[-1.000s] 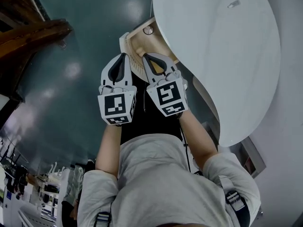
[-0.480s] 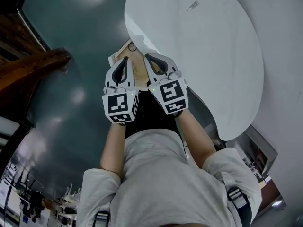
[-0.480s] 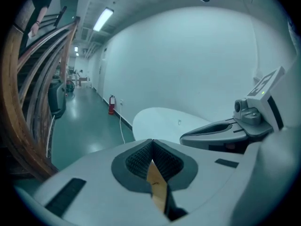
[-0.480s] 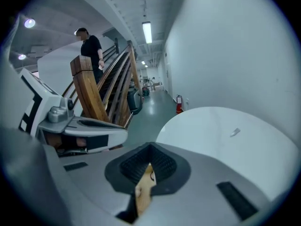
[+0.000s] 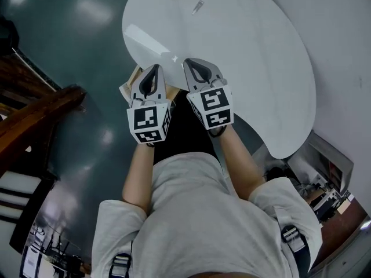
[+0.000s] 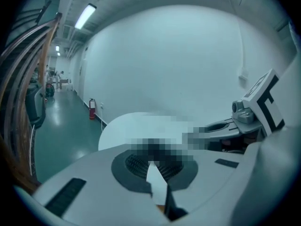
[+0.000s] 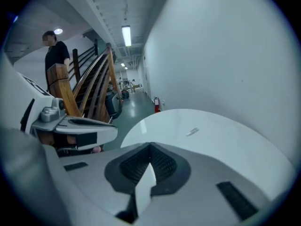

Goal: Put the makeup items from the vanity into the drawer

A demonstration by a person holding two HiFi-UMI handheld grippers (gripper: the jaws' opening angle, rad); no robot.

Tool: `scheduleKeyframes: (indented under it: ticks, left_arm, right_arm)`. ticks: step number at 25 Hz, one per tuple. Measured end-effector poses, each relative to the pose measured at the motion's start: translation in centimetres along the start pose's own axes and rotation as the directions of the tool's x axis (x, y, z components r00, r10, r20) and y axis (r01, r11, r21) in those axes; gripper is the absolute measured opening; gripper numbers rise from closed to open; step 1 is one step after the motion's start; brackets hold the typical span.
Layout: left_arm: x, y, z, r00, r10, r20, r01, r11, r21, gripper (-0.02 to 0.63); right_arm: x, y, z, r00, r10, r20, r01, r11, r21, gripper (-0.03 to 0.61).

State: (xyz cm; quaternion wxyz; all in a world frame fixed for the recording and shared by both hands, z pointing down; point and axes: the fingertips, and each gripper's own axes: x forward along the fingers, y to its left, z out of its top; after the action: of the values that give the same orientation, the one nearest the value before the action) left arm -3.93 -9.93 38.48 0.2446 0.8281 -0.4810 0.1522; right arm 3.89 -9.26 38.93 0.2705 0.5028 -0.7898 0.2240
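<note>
The white oval vanity top [image 5: 255,62] fills the upper right of the head view. A single small slim pale item [image 5: 197,7] lies near its far edge, and the right gripper view shows the same item [image 7: 192,132] well ahead of the jaws. Just past the table's near edge, a corner of the wooden drawer [image 5: 131,83] peeks out left of the grippers. My left gripper [image 5: 154,68] and right gripper [image 5: 189,62] are side by side at that edge, both shut and empty. The pads meet in the left gripper view [image 6: 151,165] and in the right gripper view [image 7: 150,149].
A dark teal glossy floor [image 5: 69,45] spreads to the left, with a wooden stair rail [image 5: 35,120] there. In the right gripper view a person [image 7: 55,51] stands by the stairs [image 7: 96,88]. A white wall [image 6: 178,65] stands behind the vanity.
Both grippers have risen together and moved forward to the table's near edge. The open drawer, plainly seen before, is now mostly hidden, and more of the tabletop shows.
</note>
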Motion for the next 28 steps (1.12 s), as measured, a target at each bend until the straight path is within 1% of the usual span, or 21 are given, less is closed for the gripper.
scheduleKeyframes:
  ticks: [4, 10, 14, 18, 24, 28]
  left_arm:
    - [2.0, -2.2, 0.9, 1.0, -0.029, -0.012, 0.029, 0.999, 0.019, 0.006]
    - [5.2, -4.7, 1.8, 0.998, -0.051, -0.036, 0.053, 0.998, 0.039, 0.006]
    - [7.4, -4.8, 2.6, 0.998, -0.044, -0.053, 0.046, 0.998, 0.044, 0.006]
    - [9.9, -5.1, 3.6, 0.997, -0.035, -0.072, 0.04, 0.997, 0.067, 0.006]
    - [14.3, -5.6, 4.4, 0.992, -0.023, -0.126, 0.038, 0.992, 0.121, 0.006]
    - [16.5, -6.1, 4.6, 0.985, -0.014, -0.17, 0.038, 0.99, 0.134, 0.006]
  right_arm:
    - [-0.6, -3.5, -0.2, 0.999, -0.041, -0.01, 0.041, 0.999, 0.035, 0.014]
    - [-0.4, -8.0, 0.3, 0.998, -0.058, -0.01, 0.058, 0.996, 0.064, 0.014]
    - [0.8, -10.1, 1.3, 0.999, -0.051, -0.012, 0.052, 0.996, 0.077, 0.014]
    - [1.8, -12.0, 1.8, 0.999, -0.033, -0.011, 0.034, 0.995, 0.096, 0.014]
    - [3.4, -15.2, 2.2, 1.0, -0.019, -0.004, 0.02, 0.991, 0.136, 0.014]
    - [3.9, -17.0, 2.2, 1.0, -0.01, 0.004, 0.009, 0.986, 0.165, 0.014]
